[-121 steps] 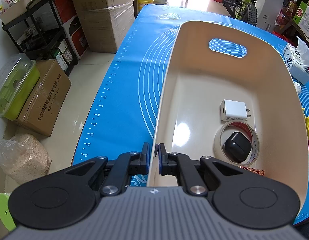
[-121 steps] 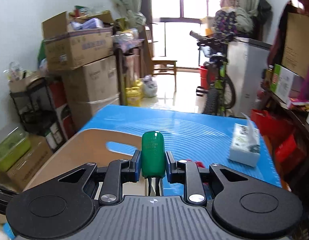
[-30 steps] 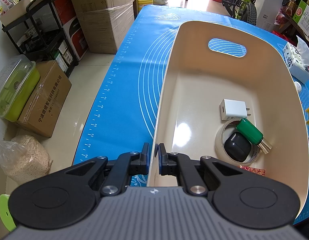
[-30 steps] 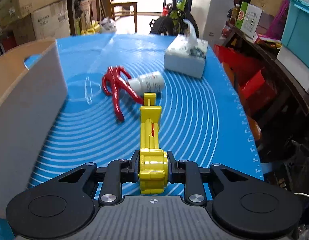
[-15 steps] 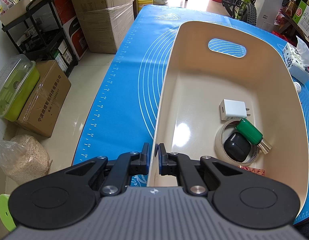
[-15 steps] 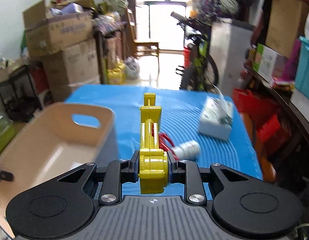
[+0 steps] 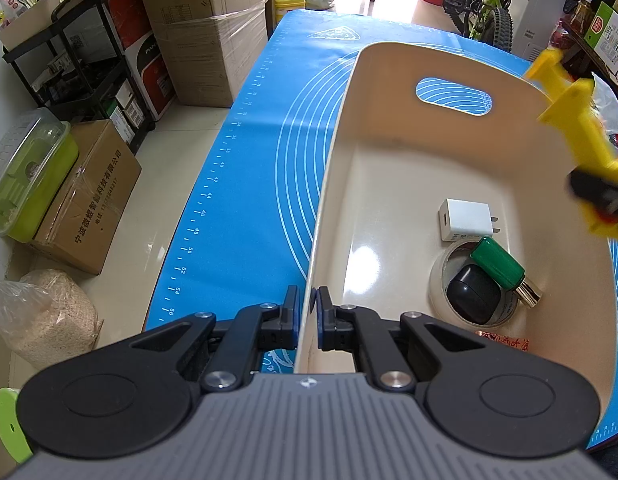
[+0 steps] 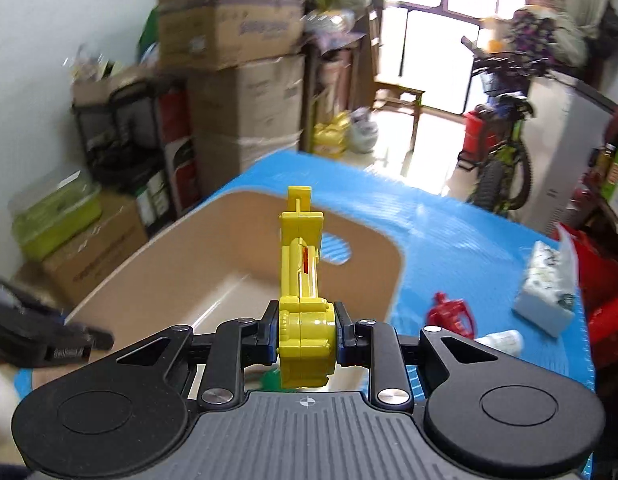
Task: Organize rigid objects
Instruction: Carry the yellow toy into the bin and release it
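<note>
We carry the yellow toy [image 8: 305, 300] in the right gripper [image 8: 307, 336], whose jaws pinch its round base from both sides while its long body juts forward and up, over the near end of the beige bin [image 8: 157, 256]. From the left wrist view the same yellow toy [image 7: 577, 136] enters at about 3 o'clock, blurred, above the bin's right-hand wall.

We hold the bin with the left gripper [image 7: 307, 316], its jaws pressed together on the thin near wall of the beige bin [image 7: 333, 184], one pad outside and one inside. On the bin floor, toward 4 o'clock from its middle, lies a white charger [image 7: 465, 220]. Just nearer to us sits a roll of tape [image 7: 439, 280] lying flat, with a black case [image 7: 473, 294] inside its ring and a green cylinder [image 7: 499, 264] with a metal tip resting tilted across its rim. A slot handle is cut in the far wall at 12 o'clock.

The bin stands on a blue mat [image 7: 245, 184] that covers the table. On the mat at 3 o'clock of the bin, seen from the right wrist, lie a red clip [image 8: 449, 312] and, just beside it, a white bottle [image 8: 501, 340] on its side; a tissue pack [image 8: 547, 288] sits farther out at 2 o'clock. Cardboard boxes [image 7: 213, 40] are stacked on the floor at 11 o'clock, and a bicycle [image 8: 501, 160] stands beyond the table's far end.
</note>
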Motion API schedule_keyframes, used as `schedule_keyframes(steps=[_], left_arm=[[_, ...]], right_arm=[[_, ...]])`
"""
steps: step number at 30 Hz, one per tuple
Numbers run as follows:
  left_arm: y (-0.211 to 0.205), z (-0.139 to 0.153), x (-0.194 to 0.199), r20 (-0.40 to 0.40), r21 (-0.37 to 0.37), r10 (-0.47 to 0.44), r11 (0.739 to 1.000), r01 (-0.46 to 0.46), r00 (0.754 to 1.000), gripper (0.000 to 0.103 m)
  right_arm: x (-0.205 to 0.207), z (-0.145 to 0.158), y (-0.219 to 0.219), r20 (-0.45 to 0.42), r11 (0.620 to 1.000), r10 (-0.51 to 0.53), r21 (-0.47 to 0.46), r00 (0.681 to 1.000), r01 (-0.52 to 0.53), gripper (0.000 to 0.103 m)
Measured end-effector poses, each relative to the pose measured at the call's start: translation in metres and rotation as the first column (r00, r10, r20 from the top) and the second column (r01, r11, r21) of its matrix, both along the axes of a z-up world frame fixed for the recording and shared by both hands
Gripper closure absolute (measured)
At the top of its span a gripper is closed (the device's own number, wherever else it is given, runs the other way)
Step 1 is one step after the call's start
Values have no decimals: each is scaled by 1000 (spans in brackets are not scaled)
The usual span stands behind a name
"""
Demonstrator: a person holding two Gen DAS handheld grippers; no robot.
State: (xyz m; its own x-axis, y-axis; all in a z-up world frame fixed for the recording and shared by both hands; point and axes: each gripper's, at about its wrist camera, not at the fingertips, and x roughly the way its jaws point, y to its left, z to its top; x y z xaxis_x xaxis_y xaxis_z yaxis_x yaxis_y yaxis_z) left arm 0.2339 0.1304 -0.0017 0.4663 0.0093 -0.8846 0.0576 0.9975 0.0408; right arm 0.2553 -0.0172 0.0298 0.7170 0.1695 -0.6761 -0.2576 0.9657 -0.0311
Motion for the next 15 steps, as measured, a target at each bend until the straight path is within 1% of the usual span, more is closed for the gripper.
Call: schedule_keyframes(steps=[5,11,13,15], left_arm=[[-1,0,0,-1,-1,0,1000,0,1000,93],[0,0,0,-1,0,0,1000,0,1000,93],[0,0,0,1,-2,-1,1000,1,1000,94],[-1,0,0,0,-1,-1,1000,1,1000,94]], right_arm=[[3,-21,19,-74,999,29,-41,997,-32,68],[4,-42,21,-157,996,39,-72,987,-51,68],[3,-42,21,-151,996,40,-76,988,-52,68],[5,-41,19,-160,997,41,-53,986,-50,68]])
